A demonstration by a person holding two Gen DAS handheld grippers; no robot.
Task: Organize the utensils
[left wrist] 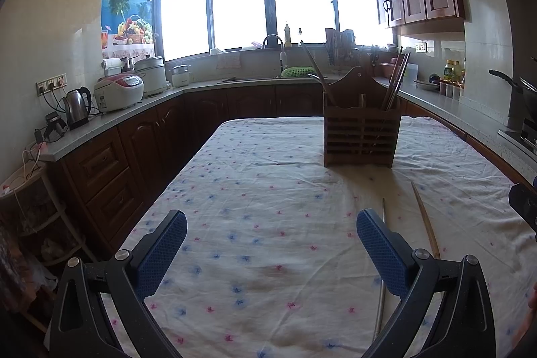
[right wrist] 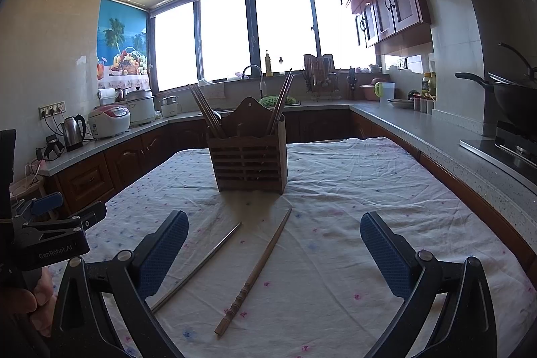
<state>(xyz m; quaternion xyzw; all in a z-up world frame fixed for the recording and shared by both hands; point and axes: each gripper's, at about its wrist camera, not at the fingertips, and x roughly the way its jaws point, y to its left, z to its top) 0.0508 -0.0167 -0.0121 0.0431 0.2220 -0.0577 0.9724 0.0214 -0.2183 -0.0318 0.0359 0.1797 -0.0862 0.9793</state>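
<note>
Ahead — wooden chopstick (right wrist: 256,270) between right hand-held gripper's (right wrist: 273,252) fingers.

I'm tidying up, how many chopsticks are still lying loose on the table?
2: a metal chopstick on the left and a wooden chopstick right beside it, both before the holder.

Only readable text: "GenRobot.AI", white lettering on black body of left gripper (right wrist: 53,223), seen in right wrist view left of wooden utensil holder (right wrist: 248,153). No other legible labels.
</note>
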